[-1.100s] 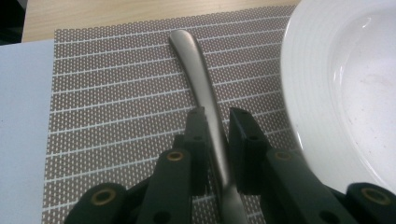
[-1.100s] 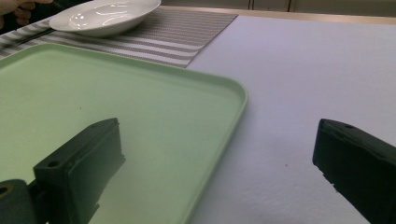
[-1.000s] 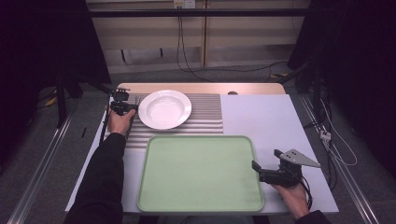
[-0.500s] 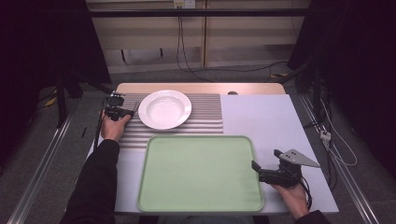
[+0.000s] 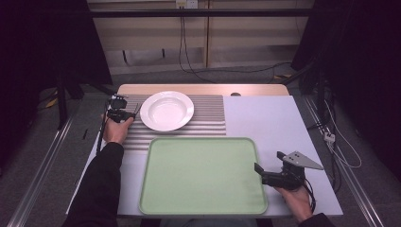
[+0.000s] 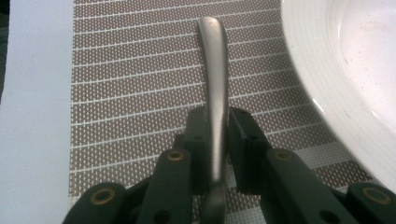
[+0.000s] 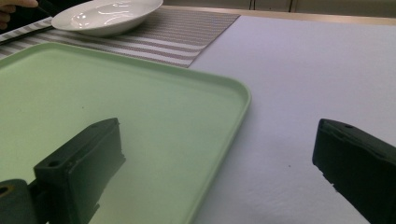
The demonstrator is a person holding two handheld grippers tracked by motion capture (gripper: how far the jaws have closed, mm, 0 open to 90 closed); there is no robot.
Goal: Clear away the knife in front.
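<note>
The table [image 5: 279,118], white-topped, is seen across the middle of the high view. A green tray [image 5: 203,176] is placed in the lower centre of that view, bare. Above it, a striped placemat [image 5: 208,118] is laid in the upper centre. A white plate [image 5: 166,110] is set on the left part of the placemat.

In the high view, the left gripper [image 5: 134,113] is held at the left edge of the placemat, just left of the plate, by the person's left hand [image 5: 116,130]. In the left gripper view, the jaws are seen clamped on a metal utensil handle [image 6: 215,84]; the pads are pressed to both of its sides. The handle runs from bottom centre up to upper centre of that frame, over the placemat, with the plate rim close at its right. Which kind of utensil it is cannot be told from the frames.

The right gripper [image 5: 257,168] is held at the lower right of the high view, at the tray's right edge. In the right gripper view its jaws stand wide apart, with nothing between them, one over the tray rim and one over the table.
</note>
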